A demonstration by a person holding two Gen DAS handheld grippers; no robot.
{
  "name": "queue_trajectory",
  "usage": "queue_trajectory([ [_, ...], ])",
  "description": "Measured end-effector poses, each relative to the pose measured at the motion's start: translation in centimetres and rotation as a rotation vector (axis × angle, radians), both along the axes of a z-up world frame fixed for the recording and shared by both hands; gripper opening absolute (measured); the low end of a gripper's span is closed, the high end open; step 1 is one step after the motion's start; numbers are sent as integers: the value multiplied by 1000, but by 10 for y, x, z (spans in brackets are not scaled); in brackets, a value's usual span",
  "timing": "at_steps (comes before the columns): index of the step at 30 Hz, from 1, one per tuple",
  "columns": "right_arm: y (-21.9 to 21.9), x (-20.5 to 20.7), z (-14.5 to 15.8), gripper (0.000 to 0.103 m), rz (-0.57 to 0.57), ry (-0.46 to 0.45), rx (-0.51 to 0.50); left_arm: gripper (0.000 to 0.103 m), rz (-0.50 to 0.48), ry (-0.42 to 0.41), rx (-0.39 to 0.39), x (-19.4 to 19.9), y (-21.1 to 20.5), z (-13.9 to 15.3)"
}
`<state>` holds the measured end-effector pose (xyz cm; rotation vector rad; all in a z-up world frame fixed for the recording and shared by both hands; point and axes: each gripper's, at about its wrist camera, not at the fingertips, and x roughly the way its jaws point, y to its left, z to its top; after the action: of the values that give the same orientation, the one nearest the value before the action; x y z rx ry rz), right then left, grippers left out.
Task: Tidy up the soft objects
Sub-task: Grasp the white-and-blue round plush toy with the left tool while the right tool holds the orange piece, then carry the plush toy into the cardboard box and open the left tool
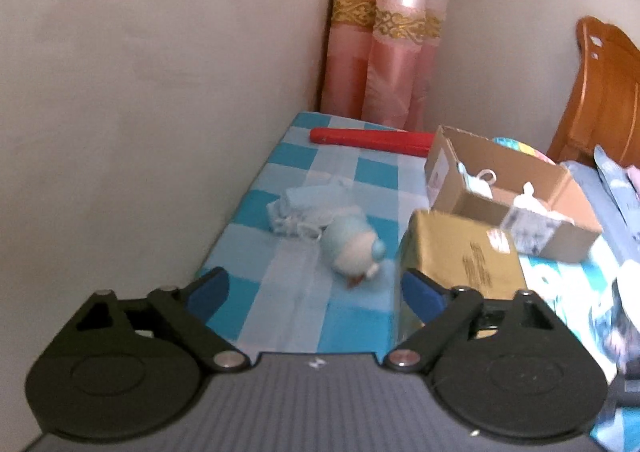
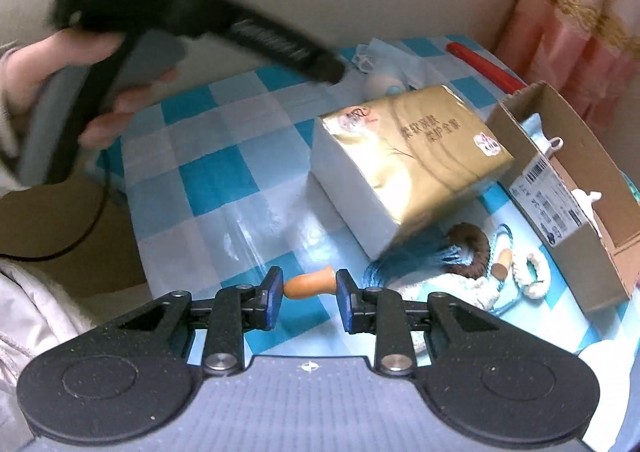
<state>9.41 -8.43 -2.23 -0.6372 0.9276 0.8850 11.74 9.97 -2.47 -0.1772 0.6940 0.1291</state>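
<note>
A pale blue and white plush toy point(image 1: 356, 248) lies on the checked tablecloth point(image 1: 280, 300), with a crumpled blue cloth point(image 1: 308, 208) just behind it. My left gripper point(image 1: 316, 290) is open, above the cloth in front of the plush. A gold tissue pack point(image 2: 408, 164) lies beside it. My right gripper point(image 2: 308, 298) has its blue pads on either side of a small orange foot-like piece point(image 2: 310, 284); whether they press on it is unclear. A brown hair scrunchie point(image 2: 472, 252) and white knitted pieces point(image 2: 532, 272) lie to the right.
An open cardboard box point(image 1: 512, 188) with white items stands at the right. A red stick point(image 1: 372, 140) lies at the table's far end by pink curtains point(image 1: 384, 52). A wall runs along the left. The left gripper's body point(image 2: 180, 20) and a hand show in the right wrist view.
</note>
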Motion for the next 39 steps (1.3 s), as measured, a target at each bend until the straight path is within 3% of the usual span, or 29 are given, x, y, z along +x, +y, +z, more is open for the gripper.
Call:
queue_trajectory([
  [5, -4, 3, -6, 33, 7, -38, -11, 70, 51, 49, -88, 39, 8, -13],
  [12, -7, 8, -12, 33, -3, -18, -10, 66, 49, 65, -219, 58, 15, -26],
  [19, -6, 11, -13, 33, -22, -14, -4, 58, 48, 82, -284, 71, 17, -34],
  [22, -8, 11, -13, 33, -27, -13, -4, 57, 42, 81, -297, 74, 17, -36],
  [26, -9, 11, -14, 33, -34, -10, -4, 45, 22, 70, -327, 73, 18, -37],
  [39, -12, 7, -9, 33, -61, -23, 19, 42, 11, 56, -287, 41, 19, -19],
])
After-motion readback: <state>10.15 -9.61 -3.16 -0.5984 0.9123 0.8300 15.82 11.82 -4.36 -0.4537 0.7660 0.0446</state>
